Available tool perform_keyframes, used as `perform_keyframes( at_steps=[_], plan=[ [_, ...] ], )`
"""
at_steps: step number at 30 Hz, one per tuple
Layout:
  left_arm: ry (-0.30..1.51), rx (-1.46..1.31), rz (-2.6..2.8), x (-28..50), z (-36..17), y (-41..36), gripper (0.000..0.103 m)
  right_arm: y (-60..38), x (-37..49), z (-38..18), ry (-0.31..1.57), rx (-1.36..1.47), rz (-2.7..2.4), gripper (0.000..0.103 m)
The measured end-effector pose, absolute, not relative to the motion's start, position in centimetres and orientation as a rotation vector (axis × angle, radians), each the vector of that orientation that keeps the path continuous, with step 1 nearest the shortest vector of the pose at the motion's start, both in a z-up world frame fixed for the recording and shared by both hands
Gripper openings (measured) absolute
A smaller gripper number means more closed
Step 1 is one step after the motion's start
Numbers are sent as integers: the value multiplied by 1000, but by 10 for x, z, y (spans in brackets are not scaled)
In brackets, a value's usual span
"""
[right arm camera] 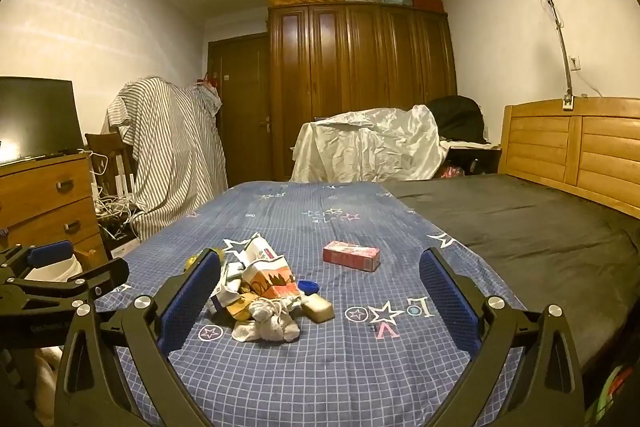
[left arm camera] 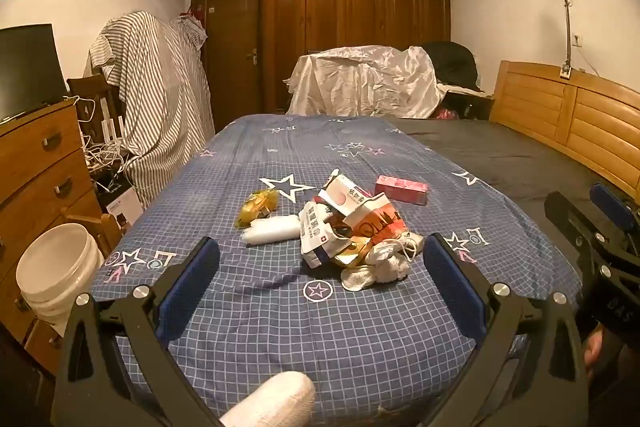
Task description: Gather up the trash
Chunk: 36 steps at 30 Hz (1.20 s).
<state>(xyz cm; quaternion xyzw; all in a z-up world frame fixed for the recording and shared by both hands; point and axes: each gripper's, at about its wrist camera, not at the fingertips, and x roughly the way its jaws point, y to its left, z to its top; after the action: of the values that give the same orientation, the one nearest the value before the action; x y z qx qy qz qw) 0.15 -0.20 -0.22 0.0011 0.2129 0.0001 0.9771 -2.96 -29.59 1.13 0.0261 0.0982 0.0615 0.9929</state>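
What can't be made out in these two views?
- White bucket: its inside is out of sight in the left wrist view; the left gripper hides most of it in the right.
- Blue bottle cap: the trash pile hides it from the left view.
- Pink box: print too small in both.

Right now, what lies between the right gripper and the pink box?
Only bare checked sheet. In the right wrist view the open right gripper looks straight at the pink box; the trash pile sits left of that line.

My two wrist cameras look low along the bed (left arm camera: 280,327) toward the wardrobe (right arm camera: 360,87), sharing the nearby trash pile (left arm camera: 352,227).
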Motion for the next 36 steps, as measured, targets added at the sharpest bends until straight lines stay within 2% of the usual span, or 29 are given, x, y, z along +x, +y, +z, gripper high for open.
perform_keyframes(
  at_steps=[36],
  plan=[
    [447, 5, 1, 3, -8, 0, 98, -292, -22, 2, 223, 61, 142, 99]
  ],
)
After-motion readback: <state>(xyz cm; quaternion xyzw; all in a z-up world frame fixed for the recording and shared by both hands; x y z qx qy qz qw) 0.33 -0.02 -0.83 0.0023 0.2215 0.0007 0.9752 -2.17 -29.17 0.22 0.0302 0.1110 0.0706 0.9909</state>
